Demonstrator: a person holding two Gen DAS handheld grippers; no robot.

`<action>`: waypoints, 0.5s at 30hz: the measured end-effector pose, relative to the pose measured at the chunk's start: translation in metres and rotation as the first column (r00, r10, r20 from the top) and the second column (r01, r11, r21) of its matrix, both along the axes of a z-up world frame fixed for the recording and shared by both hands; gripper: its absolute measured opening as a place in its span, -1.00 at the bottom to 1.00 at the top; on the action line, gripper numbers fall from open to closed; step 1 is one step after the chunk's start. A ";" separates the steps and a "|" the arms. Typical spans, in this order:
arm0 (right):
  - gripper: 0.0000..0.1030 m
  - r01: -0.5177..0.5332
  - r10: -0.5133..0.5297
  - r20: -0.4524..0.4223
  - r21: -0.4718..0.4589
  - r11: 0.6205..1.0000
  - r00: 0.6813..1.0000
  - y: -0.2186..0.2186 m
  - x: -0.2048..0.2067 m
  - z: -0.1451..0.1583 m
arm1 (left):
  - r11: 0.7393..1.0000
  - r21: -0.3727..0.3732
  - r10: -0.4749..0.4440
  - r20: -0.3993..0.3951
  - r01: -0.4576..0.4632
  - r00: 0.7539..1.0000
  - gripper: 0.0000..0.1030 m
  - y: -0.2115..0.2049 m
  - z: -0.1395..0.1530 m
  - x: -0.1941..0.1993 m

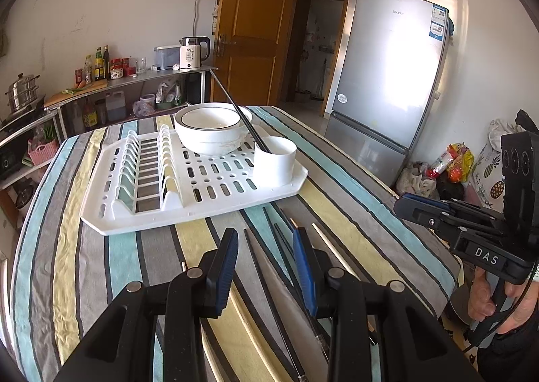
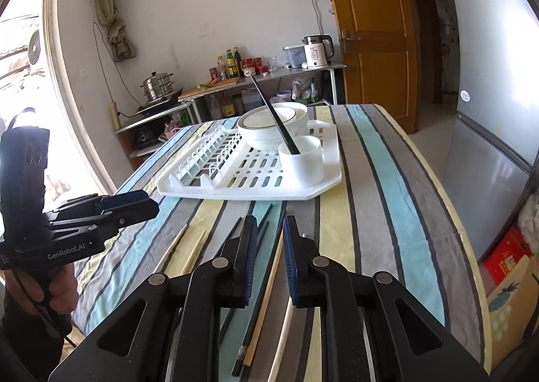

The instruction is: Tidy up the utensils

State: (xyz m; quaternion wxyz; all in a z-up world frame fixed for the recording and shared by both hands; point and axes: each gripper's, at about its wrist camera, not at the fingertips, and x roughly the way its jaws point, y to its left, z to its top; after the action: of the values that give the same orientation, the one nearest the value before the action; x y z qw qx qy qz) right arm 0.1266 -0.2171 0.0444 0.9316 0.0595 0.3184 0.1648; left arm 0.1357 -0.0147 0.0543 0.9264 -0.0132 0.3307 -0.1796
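The left claw hovered low over the striped cloth on the bench, its blue-padded fingers spread wide with nothing between them. Beneath and ahead of it lay loose chopsticks on the cloth: several dark ones and a pale wooden one, all pointing roughly toward the drying rack.

The right claw hung over the same scatter of chopsticks, its fingers apart by a narrower gap and gripping nothing. A pale chopstick ran along the cloth under that gap, with dark ones just beside it and two more pale ones off to the left.

Beyond them the white drying rack sat on the cloth. A white bowl with a dark rim line rested on its slotted floor, and a white cup stood in the rack's near right corner, just beside the bowl. One dark chopstick stood tilted in the cup, leaning back across the bowl's rim.

In the left view the right claw's body appeared at the bench's right edge, held by a hand.
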 end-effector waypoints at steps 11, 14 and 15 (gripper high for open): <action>-0.68 0.003 -0.004 -0.059 -0.024 1.000 0.998 0.001 0.002 -0.027 | 0.998 0.020 0.054 -0.093 -0.052 0.994 -0.35 0.012 -0.034 -0.001; -0.68 0.007 -0.009 -0.081 -0.031 0.999 0.997 0.001 0.008 -0.036 | 0.998 0.032 0.065 -0.124 -0.061 0.990 -0.35 0.010 -0.044 0.007; -0.68 0.010 -0.013 -0.090 -0.035 0.999 0.996 0.001 0.011 -0.039 | 0.997 0.034 0.069 -0.136 -0.065 0.988 -0.35 0.010 -0.047 0.009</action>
State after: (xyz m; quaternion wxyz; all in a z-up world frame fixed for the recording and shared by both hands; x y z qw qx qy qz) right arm 0.1377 -0.2163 0.0056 0.9181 0.0525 0.3627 0.1512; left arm 0.1450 -0.0042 0.0075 0.9072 -0.0229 0.3953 -0.1421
